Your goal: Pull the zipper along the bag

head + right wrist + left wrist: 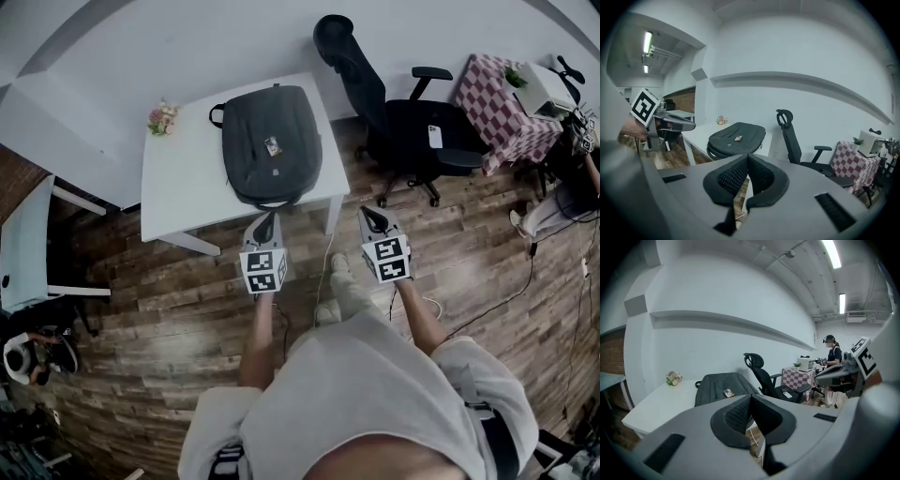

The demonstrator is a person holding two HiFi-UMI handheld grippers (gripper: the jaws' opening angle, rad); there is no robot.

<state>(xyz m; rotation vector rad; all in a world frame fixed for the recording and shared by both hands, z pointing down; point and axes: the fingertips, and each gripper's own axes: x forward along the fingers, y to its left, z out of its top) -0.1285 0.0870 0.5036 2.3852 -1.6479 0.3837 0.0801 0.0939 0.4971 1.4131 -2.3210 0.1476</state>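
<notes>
Head view shows the dark backpack point(272, 145) flat on the white table point(178, 187), ahead of the left gripper point(266, 220) and right gripper point(371, 216). Both have their jaws pressed together, empty and clear of the bag.

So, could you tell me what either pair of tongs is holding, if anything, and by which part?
Nothing is held: the left tongs and right tongs are shut and empty, short of the backpack.

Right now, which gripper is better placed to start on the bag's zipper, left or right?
Probably the left. The left gripper points at the near edge of the bag on the white table, close to it. The right gripper hangs aside, past the table's corner. Both are shut and empty.
</notes>
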